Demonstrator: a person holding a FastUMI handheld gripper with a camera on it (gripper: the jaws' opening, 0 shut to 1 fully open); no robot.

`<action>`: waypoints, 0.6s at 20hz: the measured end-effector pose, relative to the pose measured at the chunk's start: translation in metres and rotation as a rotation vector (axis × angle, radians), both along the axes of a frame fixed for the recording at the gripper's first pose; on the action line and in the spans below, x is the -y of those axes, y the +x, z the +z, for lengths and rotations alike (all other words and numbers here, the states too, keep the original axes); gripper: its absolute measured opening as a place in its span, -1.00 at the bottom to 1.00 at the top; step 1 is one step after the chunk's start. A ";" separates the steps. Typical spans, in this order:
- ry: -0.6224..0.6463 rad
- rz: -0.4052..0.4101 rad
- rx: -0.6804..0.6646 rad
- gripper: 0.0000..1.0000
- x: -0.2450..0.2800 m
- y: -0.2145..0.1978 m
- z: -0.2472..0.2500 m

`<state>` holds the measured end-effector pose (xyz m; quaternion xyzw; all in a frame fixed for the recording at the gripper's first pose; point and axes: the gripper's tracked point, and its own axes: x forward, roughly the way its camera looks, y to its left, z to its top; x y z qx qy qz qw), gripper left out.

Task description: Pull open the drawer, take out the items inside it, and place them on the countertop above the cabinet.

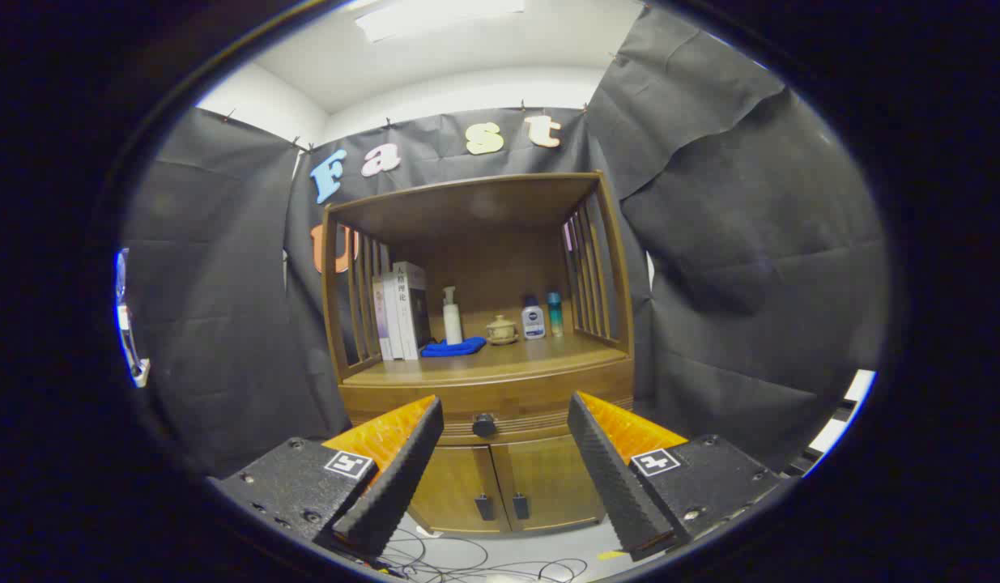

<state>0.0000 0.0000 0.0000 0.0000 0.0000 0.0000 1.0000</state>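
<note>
A brown wooden cabinet [483, 380] stands ahead against the booth wall. Its drawer front [516, 409] is closed, with a round dark knob [484, 424] in the middle. My gripper [505, 409] is open and holds nothing. The knob sits between my two fingers and some way beyond them. Above the drawer lies the countertop [500, 364], under an open shelf frame. What is inside the drawer is hidden.
On the countertop stand several books [398, 312], a white pump bottle [451, 317], a blue cloth [453, 348], a small ceramic jar [501, 329], a white-and-blue bottle [533, 318] and a teal bottle [555, 314]. Two lower doors [504, 486] are closed. Cables [467, 559] lie on the floor.
</note>
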 end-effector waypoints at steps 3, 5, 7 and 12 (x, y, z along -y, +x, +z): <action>-0.013 0.012 -0.007 1.00 -0.006 -0.001 -0.003; -0.017 0.015 -0.009 1.00 -0.008 -0.002 -0.003; -0.017 0.016 -0.010 1.00 -0.009 -0.001 -0.005; -0.023 0.013 -0.028 1.00 -0.009 0.002 -0.014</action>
